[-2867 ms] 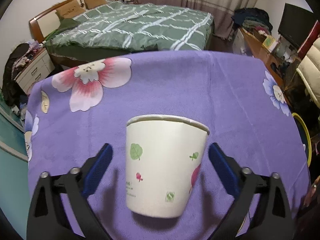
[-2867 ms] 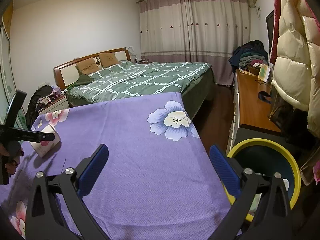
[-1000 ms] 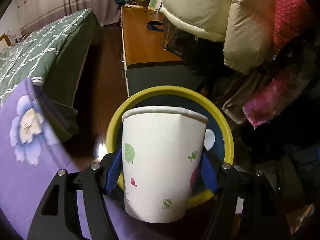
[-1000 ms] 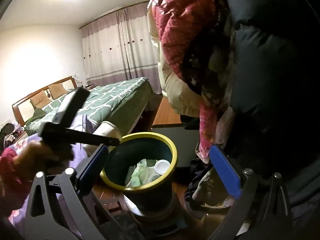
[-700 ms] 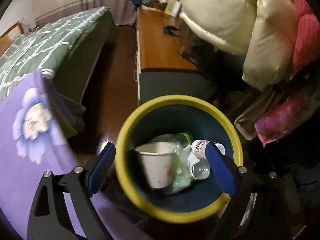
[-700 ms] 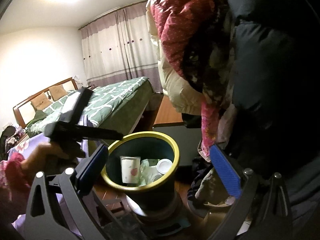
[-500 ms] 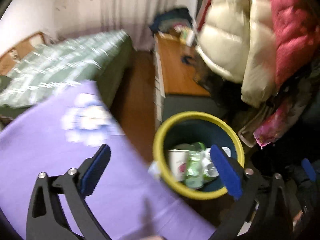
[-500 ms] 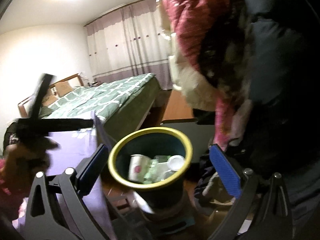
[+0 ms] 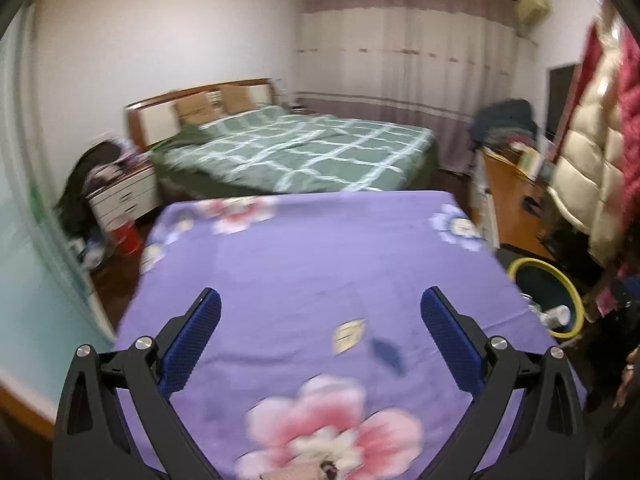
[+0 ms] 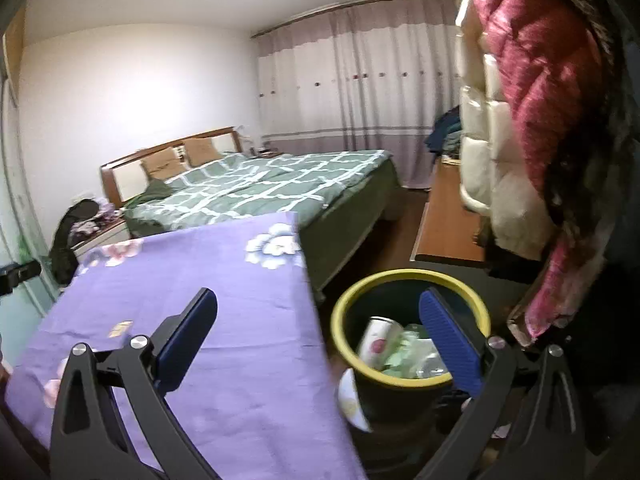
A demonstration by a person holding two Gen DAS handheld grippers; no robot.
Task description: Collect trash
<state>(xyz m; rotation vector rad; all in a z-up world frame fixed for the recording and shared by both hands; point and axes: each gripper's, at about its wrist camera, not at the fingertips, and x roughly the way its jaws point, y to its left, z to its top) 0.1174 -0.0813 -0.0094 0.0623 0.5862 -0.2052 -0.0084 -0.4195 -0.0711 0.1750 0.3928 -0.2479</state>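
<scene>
Wrapper lies on purple cloth between left tool's wide-spread jaws; untouched.

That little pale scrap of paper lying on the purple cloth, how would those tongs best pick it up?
The pale scrap lies nearly flat on the purple cloth, so I would bring the open left tongs down from above and pinch across its narrow width. One edge seems slightly lifted, though blur makes this uncertain; a pad may slip under there.
</scene>
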